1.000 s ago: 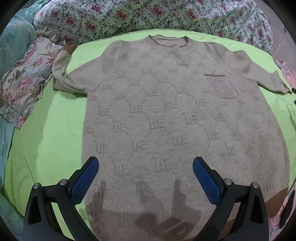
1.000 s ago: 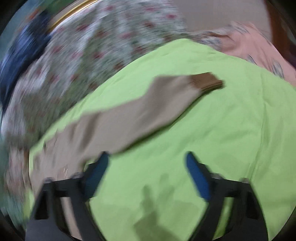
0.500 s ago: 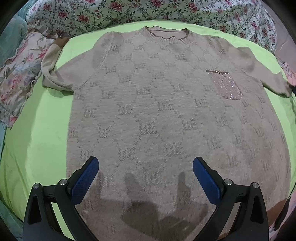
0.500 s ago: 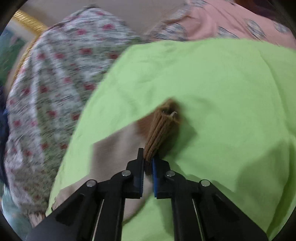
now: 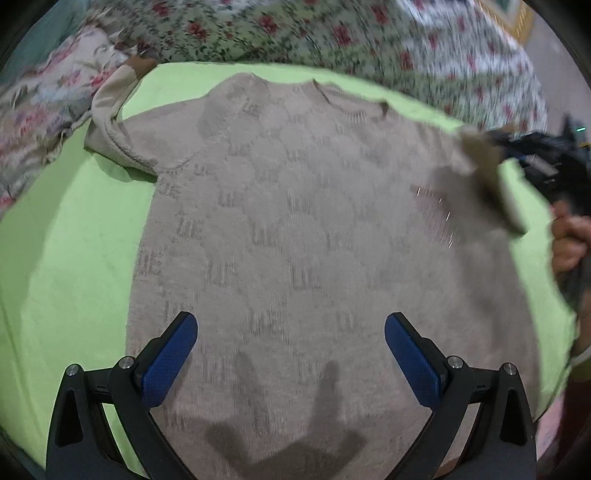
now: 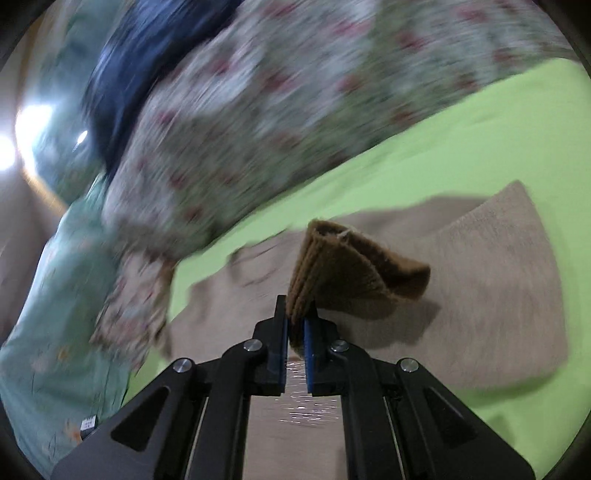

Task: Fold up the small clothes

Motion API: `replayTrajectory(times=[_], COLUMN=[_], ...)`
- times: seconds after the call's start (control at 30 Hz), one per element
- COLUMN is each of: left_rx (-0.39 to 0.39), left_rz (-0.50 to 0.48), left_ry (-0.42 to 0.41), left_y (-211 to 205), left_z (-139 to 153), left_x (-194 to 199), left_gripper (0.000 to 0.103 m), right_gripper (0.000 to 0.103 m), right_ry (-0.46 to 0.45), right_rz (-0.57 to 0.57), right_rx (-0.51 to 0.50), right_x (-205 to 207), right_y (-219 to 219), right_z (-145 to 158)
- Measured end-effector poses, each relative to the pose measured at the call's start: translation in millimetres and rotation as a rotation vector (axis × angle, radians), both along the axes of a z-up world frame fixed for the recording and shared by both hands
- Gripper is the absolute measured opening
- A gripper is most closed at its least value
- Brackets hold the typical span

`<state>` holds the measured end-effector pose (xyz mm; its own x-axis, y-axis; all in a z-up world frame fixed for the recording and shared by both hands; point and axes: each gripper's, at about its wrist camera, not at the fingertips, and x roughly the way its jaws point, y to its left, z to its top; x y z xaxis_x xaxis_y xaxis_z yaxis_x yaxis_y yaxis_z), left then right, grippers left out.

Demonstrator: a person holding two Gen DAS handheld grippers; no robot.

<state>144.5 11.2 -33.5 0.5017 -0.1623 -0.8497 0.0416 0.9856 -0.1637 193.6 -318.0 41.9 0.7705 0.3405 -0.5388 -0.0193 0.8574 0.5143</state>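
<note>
sweater (image 5: 314, 221): beige knit, tone-on-tone honeycomb w/ small letter-like motifs
pocket patch (image 5: 436, 214): sparkly, pinkish-silver, on sweater's right chest area
cuff (image 6: 351, 273): brown ribbed band, darker than rest of sleeve
sheet (image 5: 74, 258): bright lime green, plain
far cover (image 5: 332, 33): pale green w/ red flowers + small leaves
left cloth (image 5: 40, 110): cream w/ pink/red floral print
dark cloth (image 6: 147, 59): navy blue, blurred
teal fabric (image 6: 55, 314): pale teal, faint orange specks
left tongs (image 5: 291, 354): black frame, blue textured pads
right tongs (image 6: 295, 325): black frame, blue pads
</note>
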Motion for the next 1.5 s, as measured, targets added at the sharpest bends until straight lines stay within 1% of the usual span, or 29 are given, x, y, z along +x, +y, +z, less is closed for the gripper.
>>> replayTrajectory(times=[0.07, 0.13, 0.17, 0.23, 0.3, 0.4, 0.43, 0.47, 0.5, 0.53, 0.63, 0.7, 0.8, 0.83, 0.9, 0.93, 0.97, 1.0, 1.03, 1.07, 1.1, 1.13, 1.17, 1.2, 1.23, 1.27, 1.33, 1.4, 1.5], left_rx=[-0.068, -0.111, -0.121, -0.139, -0.170, -0.200, -0.210, -0.216, -0.232, -0.258, -0.245, -0.219, -0.238, -0.243, -0.250, -0.247, -0.251, -0.252, -0.256, -0.255, -0.244, -0.211, -0.193, -0.194, -0.208, -0.202, -0.177, -0.202, -0.218], left_rz=[0.023, 0.037, 0.039, 0.041, 0.039, 0.033, 0.029, 0.028, 0.020, -0.001, -0.021, -0.020, -0.043, -0.040, -0.043, -0.046, -0.050, -0.054, -0.057, -0.052, -0.046, -0.028, -0.010, 0.000, 0.003, 0.005, 0.019, 0.018, 0.026], left_ry=[-0.016, -0.028, -0.029, -0.029, -0.013, 0.010, 0.020, 0.030, 0.035, 0.035, 0.052, 0.023, -0.011, -0.020, -0.037, -0.035, -0.035, -0.033, -0.030, -0.045, -0.077, -0.139, -0.175, -0.184, -0.164, -0.150, -0.149, -0.149, -0.147], left_y=[13.0, 24.0, 26.4, 33.0, 37.3, 38.3, 36.9, 34.7, 31.4, 26.0, 7.2, -4.1, -19.7, -23.8, -29.0, -31.6, -32.7, -33.0, -31.6, -28.1, -23.5, -12.6, -2.9, 5.2, 16.0, 20.9, 27.4, 32.5, 37.2], left_z=[1.7, 1.9, 1.5, -2.3, -9.0, -17.8, -21.8, -25.1, -28.5, -33.3, -47.7, -49.2, -44.4, -43.6, -42.2, -42.9, -43.3, -43.5, -42.2, -38.0, -29.8, -19.0, -14.7, -14.0, -19.3, -22.0, -24.3, -25.4, -29.7], left_x=[5.0, 14.7, 18.3, 31.0, 45.1, 64.7, 74.2, 82.0, 91.2, 100.9, 130.9, 147.2, 170.1, 178.3, 189.4, 195.1, 198.1, 199.0, 197.6, 192.8, 185.6, 174.2, 166.4, 162.6, 161.9, 161.3, 158.0, 154.8, 153.6], left_gripper=[0.102, 0.102, 0.102, 0.102, 0.102, 0.102, 0.102, 0.102, 0.102, 0.102, 0.102, 0.102, 0.102, 0.098, 0.077, 0.053, 0.018, 0.005, 0.006, 0.006, 0.006, 0.006, 0.006, 0.006, 0.006, 0.006, 0.006, 0.007, 0.007], right_gripper=[0.008, 0.008, 0.008, 0.008, 0.008, 0.015, 0.024, 0.029, 0.038, 0.041, 0.042, 0.042, 0.046, 0.049, 0.050, 0.050, 0.050, 0.050, 0.050, 0.050, 0.050, 0.050, 0.050, 0.050, 0.051, 0.051, 0.052, 0.052, 0.052], right_ry=[0.021, 0.049, 0.071, 0.100, 0.140, 0.196, 0.214, 0.224, 0.219, 0.205, 0.155, 0.119, 0.075, 0.064, 0.063, 0.063, 0.056, 0.051, 0.047, 0.041, 0.030, 0.032, 0.024, 0.013, 0.006, 0.008, 0.027, 0.043, 0.064], right_rz=[0.064, 0.122, 0.147, 0.171, 0.218, 0.234, 0.237, 0.239, 0.240, 0.240, 0.217, 0.212, 0.169, 0.155, 0.101, 0.083, 0.055, 0.035, 0.014, -0.005, -0.023, -0.033, -0.050, -0.074, -0.101, -0.121, -0.157, -0.186, -0.221], right_rx=[-0.004, 0.002, 0.004, 0.004, 0.016, 0.017, 0.030, 0.059, 0.097, 0.115, 0.130, 0.149, 0.150, 0.148, 0.156, 0.162, 0.169, 0.168, 0.159, 0.147, 0.129, 0.116, 0.095, 0.070, 0.042, 0.022, 0.004, -0.009, -0.067], right_x=[23.2, 46.6, 59.9, 71.7, 84.7, 99.8, 102.6, 103.7, 100.4, 95.0, 71.6, 53.3, 17.2, 7.6, -16.1, -22.8, -33.4, -40.5, -46.9, -54.1, -62.9, -67.1, -73.4, -80.3, -84.6, -84.9, -80.6, -71.0, -51.4], right_y=[37.0, 71.1, 87.8, 105.3, 122.8, 135.1, 135.7, 135.2, 131.1, 126.3, 112.9, 100.7, 76.2, 68.9, 48.5, 42.4, 33.4, 27.1, 21.8, 16.0, 8.9, 5.1, -1.3, -9.3, -17.4, -23.1, -35.7, -46.9, -58.2], right_z=[-11.1, -26.3, -36.5, -52.1, -68.9, -87.0, -90.1, -92.2, -93.4, -91.5, -76.7, -66.3, -54.8, -53.3, -54.0, -54.0, -53.7, -53.4, -52.0, -49.8, -46.3, -43.8, -40.5, -37.4, -35.5, -34.8, -36.1, -37.0, -34.3])
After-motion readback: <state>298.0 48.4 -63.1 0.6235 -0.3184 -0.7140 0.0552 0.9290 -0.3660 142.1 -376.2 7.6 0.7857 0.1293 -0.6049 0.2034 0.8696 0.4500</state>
